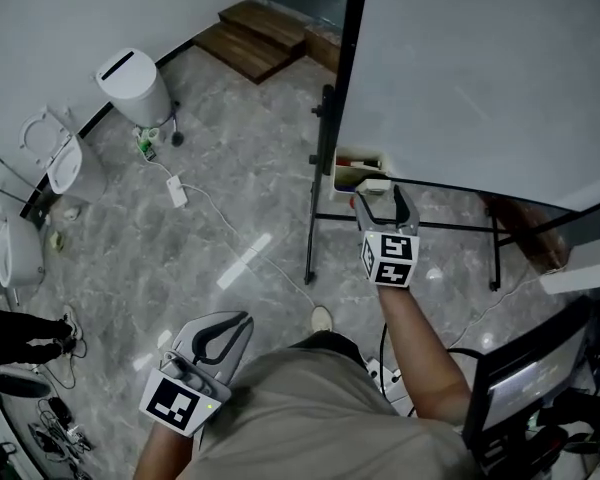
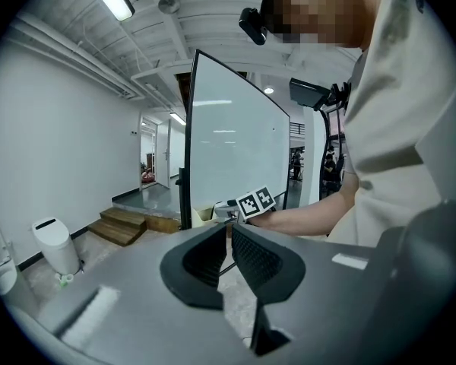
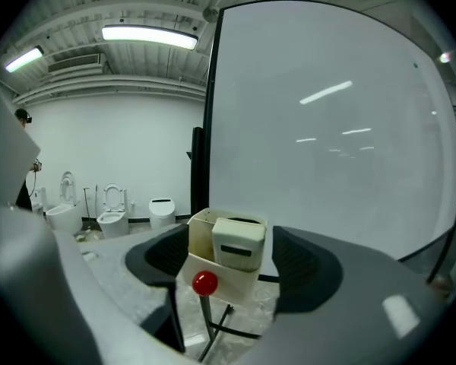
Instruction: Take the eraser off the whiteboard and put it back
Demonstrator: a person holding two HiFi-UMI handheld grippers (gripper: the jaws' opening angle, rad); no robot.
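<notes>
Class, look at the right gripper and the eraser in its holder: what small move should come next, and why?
Probably ease the right gripper forward until its pads flank the eraser, then close. Its jaws stand open and empty, and the eraser sits upright in the cream holder at the whiteboard's lower corner, seemingly just ahead.

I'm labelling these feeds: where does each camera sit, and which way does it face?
Head view: on the person's head, facing steeply down at floor and whiteboard; shows torso, left gripper, right gripper.
Left gripper view: on the left gripper, facing the whiteboard past shut jaws; shows torso, right forearm.
Right gripper view: on the right gripper, facing the eraser in its tray between open jaws.
Shared: all three show the whiteboard.
</notes>
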